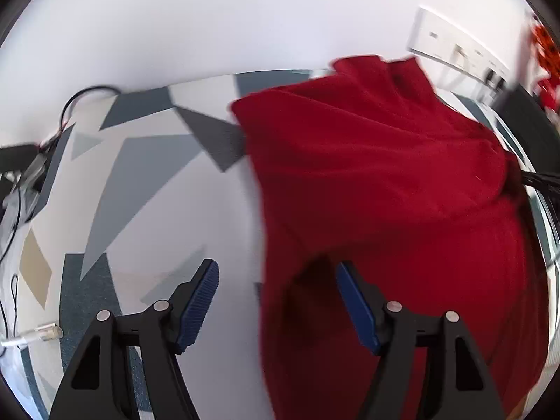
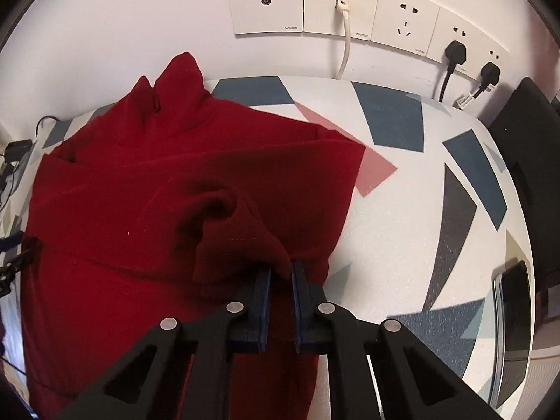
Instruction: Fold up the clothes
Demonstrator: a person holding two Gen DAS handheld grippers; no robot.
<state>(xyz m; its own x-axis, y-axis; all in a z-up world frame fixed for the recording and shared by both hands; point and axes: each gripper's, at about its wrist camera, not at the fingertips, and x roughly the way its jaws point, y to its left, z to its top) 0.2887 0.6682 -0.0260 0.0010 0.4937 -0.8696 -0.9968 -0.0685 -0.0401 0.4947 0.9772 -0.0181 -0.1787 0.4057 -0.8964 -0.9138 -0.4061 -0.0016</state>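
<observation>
A red garment [image 2: 147,182] lies spread and partly folded on the patterned tabletop [image 2: 413,189]. My right gripper [image 2: 281,266] is shut on a bunched fold of this red cloth near its right edge, and the fabric rises in a hump just beyond the fingertips. In the left wrist view the red garment [image 1: 385,182] fills the right half. My left gripper [image 1: 278,269] stands open over the garment's left edge. Its right finger [image 1: 353,297] is above the cloth and its left finger [image 1: 201,294] above bare table. Nothing is pinched between them.
A row of wall sockets [image 2: 336,7] with a white cable [image 2: 346,49] and black plugs [image 2: 455,50] runs behind the table. A dark device [image 2: 511,332] lies at the right edge, with a black object [image 2: 525,129] behind it. Cables and a plug [image 1: 42,332] lie at the left.
</observation>
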